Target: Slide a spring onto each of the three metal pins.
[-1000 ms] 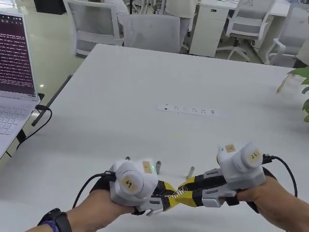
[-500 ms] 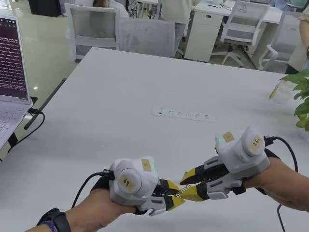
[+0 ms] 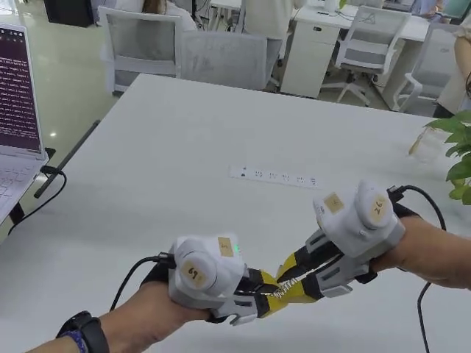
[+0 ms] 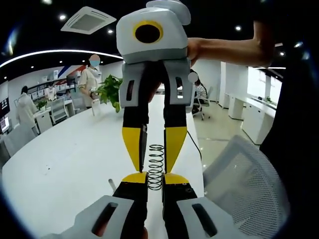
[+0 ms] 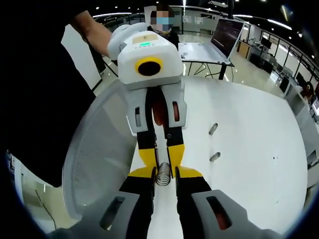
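Observation:
A small steel spring [image 3: 278, 292] hangs between the two gripper noses, above the near part of the white table [image 3: 184, 147]. My left gripper [image 4: 155, 179] is shut on one end of the spring [image 4: 155, 167]. My right gripper [image 5: 164, 173] faces it nose to nose, its jaws slightly apart on either side of the spring's other end [image 5: 162, 177]. Two short metal pins [image 5: 213, 128] [image 5: 215, 156] rest on the table beyond, and another pin [image 4: 111, 184] is by the left jaw. In the head view the left gripper [image 3: 268, 290] is lower left and the right gripper [image 3: 287, 283] comes from the right.
A flush power strip [image 3: 274, 177] sits mid-table. An open laptop [image 3: 18, 103] stands at the left with a black cable [image 3: 44, 191] beside it. A leafy plant [image 3: 456, 154] is at the right edge. Office chairs [image 3: 221, 55] line the far side.
The right gripper opened and drew back half a second ago; now its jaws have come back around the spring. The left gripper kept hold of the spring throughout.

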Available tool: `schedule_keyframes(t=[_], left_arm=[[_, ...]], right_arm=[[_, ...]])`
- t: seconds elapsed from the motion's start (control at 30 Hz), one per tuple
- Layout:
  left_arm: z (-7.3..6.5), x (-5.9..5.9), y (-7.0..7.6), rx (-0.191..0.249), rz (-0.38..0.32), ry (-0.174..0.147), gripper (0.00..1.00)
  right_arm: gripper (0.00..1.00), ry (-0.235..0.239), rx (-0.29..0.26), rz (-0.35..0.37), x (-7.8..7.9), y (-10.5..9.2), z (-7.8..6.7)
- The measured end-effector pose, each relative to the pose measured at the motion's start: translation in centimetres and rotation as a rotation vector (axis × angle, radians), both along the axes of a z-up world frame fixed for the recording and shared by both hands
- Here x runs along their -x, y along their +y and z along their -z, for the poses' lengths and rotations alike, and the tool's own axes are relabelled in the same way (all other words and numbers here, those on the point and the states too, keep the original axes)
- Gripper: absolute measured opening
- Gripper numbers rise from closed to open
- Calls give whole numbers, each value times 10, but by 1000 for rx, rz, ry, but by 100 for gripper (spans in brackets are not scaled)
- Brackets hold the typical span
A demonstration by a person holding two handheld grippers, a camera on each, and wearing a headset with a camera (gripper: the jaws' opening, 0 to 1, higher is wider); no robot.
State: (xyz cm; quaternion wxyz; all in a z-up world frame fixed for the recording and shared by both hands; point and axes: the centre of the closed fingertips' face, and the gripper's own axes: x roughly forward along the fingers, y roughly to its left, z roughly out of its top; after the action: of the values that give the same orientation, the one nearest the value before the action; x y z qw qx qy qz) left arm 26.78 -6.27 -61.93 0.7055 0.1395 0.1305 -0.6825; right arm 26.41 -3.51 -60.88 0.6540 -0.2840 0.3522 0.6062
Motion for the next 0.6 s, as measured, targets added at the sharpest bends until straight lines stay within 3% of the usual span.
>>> schedule_keyframes(t=[0.2,0.6], left_arm=[[-8,-5,-2,27,-16,3,2],[-9,-9,-3,25,-16,0,2]], right_arm=[[9,-8,23,-33,-1,-3,-4],[8,-19,51,-61,-5,-4,-5]])
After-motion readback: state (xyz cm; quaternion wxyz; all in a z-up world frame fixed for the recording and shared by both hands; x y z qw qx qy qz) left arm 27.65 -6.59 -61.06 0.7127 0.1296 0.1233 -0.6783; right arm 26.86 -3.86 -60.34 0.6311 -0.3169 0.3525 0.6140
